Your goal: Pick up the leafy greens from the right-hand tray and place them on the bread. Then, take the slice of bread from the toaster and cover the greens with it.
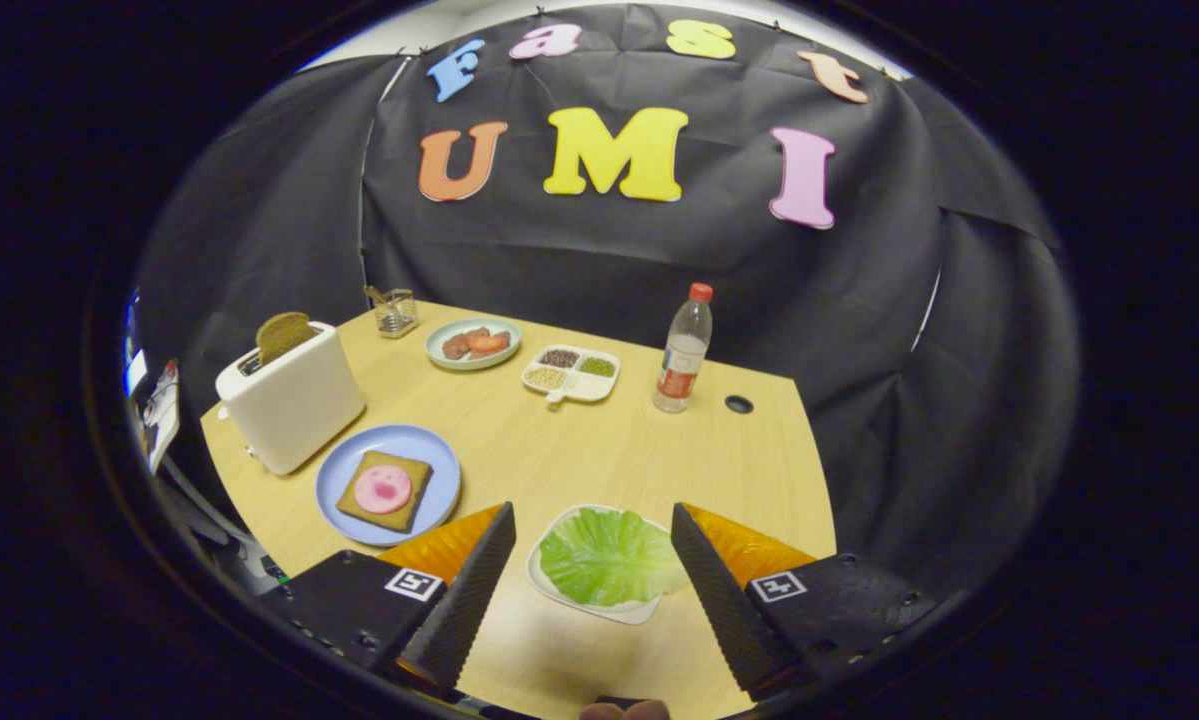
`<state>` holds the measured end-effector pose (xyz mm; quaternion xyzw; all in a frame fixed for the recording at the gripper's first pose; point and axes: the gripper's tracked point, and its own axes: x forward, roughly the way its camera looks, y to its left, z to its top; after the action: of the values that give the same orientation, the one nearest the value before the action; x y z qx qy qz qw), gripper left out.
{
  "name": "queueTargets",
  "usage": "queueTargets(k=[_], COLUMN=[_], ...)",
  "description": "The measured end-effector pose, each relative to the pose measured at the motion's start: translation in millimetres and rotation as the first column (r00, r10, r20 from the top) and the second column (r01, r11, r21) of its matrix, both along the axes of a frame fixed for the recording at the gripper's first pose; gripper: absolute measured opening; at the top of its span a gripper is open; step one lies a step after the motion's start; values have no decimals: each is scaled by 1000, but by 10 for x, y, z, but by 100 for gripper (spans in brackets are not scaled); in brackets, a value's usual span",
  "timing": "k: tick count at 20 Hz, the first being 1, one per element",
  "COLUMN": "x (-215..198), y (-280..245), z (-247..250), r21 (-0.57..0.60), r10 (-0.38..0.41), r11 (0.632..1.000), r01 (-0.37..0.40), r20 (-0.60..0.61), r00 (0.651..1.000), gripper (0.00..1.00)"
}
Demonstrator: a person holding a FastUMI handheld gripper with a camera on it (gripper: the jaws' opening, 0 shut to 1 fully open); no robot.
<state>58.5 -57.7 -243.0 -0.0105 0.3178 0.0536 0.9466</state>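
The gripper (591,535), nearest of all, hangs over the wooden table (559,450) with its fingers spread wide and nothing between them but the leafy greens (607,555) on their white tray (599,607) just ahead. To the left stand the toaster (294,400) with a slice of bread (283,335) poking up, then the blue plate (429,450) with its bread (389,490) and a pink slice on top. The greens look light, limp and easy to tear, so a gentle pinch at a raised edge seems best.

Two bread slices (386,490) (one in toaster (291,398)), three plates (439,470), one bottle (682,350)
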Motion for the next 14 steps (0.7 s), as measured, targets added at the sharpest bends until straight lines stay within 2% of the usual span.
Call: queueTargets(k=[6, 14], x=[229, 488], y=[-32, 12], z=[-756, -1281], r21=[22, -28], r10=[-49, 30], r11=[998, 999], r01=[54, -39], r20=[-198, -284], r00=[979, 958], gripper=[96, 96])
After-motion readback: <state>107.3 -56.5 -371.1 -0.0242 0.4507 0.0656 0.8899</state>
